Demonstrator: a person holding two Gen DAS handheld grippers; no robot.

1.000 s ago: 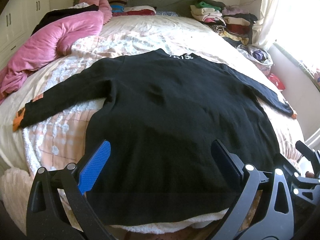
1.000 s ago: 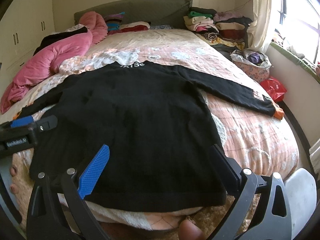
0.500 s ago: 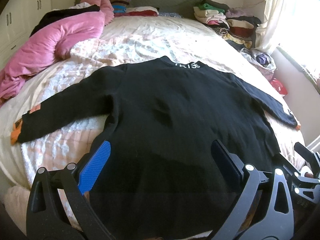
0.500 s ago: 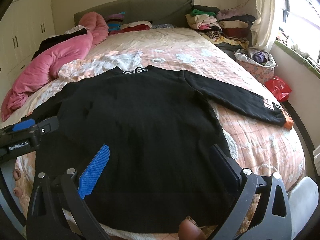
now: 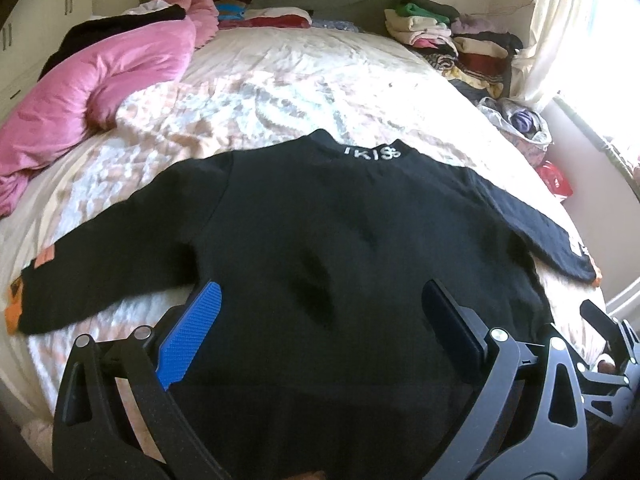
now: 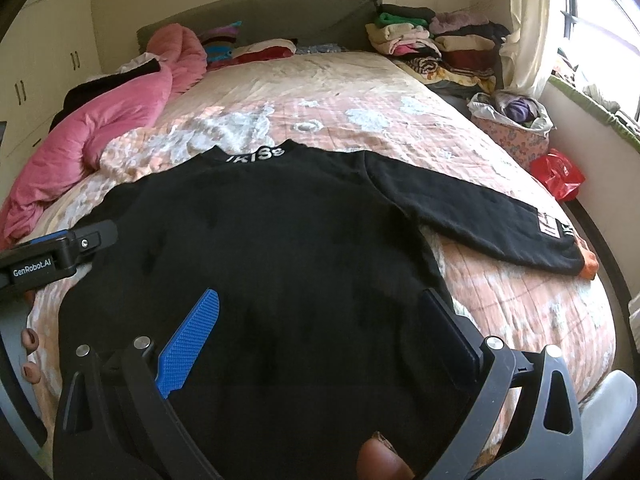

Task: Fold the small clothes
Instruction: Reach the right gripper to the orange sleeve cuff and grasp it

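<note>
sweater point(image 5: 340, 248) hem: cut off (bottom edge) | sleeve-patch point(image 6: 554, 226) text: illegible

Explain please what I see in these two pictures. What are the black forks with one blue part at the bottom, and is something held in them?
No robot is here: a person carries one hand-held two-finger gripper in each hand, and each has a wide-angle camera looking along its fingers. One picture comes from the left gripper, the other from the right gripper. The blue part is a ribbed pad on one finger. Both grippers are open and hold nothing; they hover over the near edge of a black long-sleeved sweater with white letters on the collar. It lies flat, sleeves spread, on a bed with a peach patterned quilt. A crumpled pink duvet lies at the left, and stacks of folded clothes at the far right corner.
</note>
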